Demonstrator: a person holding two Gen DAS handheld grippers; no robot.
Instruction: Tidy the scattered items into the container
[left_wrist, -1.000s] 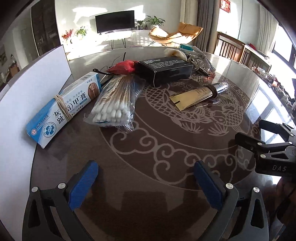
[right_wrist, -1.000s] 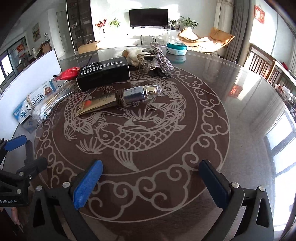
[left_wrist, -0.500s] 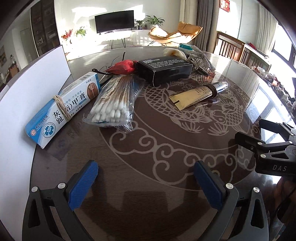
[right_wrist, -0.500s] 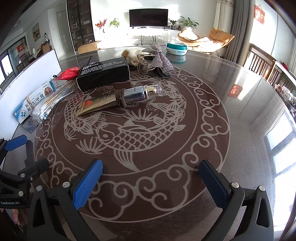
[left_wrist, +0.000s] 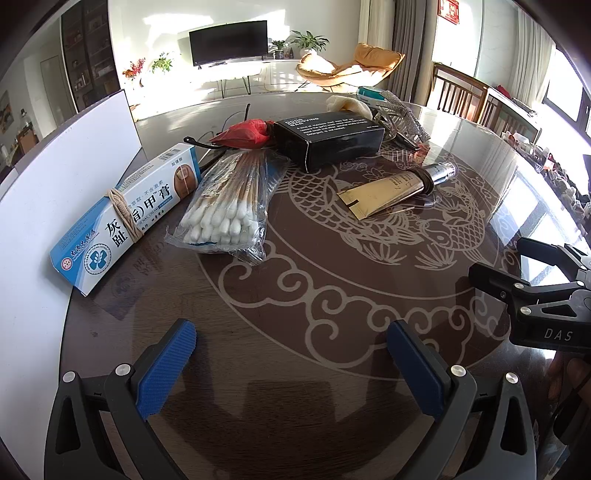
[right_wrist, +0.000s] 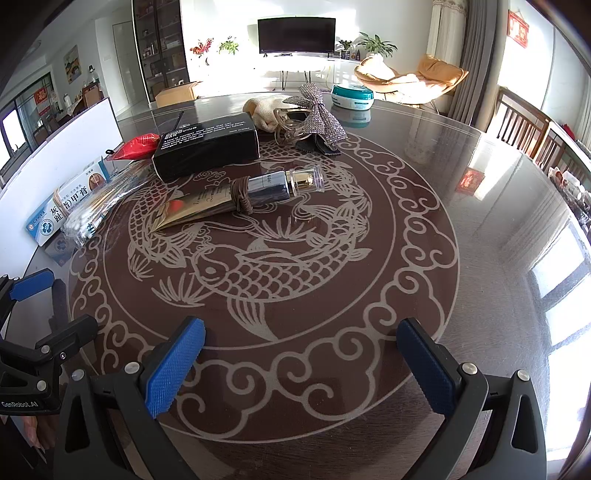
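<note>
Nothing has shifted since a second ago: we hold our left gripper (left_wrist: 291, 363) and right gripper (right_wrist: 301, 363) low over the table (right_wrist: 498, 206), jaws wide apart and empty. Cotton swabs (left_wrist: 231, 201), ointment box (left_wrist: 127, 218) and gold tube (right_wrist: 229, 199) lie scattered ahead, beside the white container (left_wrist: 55, 173).

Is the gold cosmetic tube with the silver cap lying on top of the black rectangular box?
No: the gold cosmetic tube lies flat on the table's fish pattern, apart from the black rectangular box.
</note>
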